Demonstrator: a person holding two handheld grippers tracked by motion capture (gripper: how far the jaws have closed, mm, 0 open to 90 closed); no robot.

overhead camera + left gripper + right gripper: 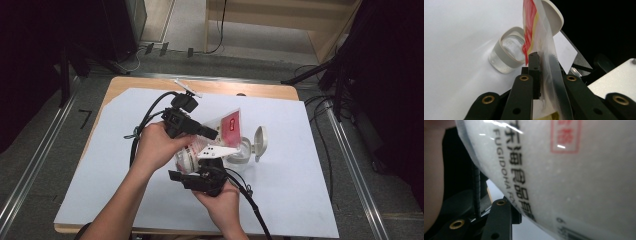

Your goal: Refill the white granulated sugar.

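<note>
The left gripper (544,72) pinches the clear top edge of the bag (225,127), its lower part hidden behind hands. The right gripper (202,175) clamps the bag's bulging white body from below. Just right lies a clear jar (245,150), partly blocked.
</note>
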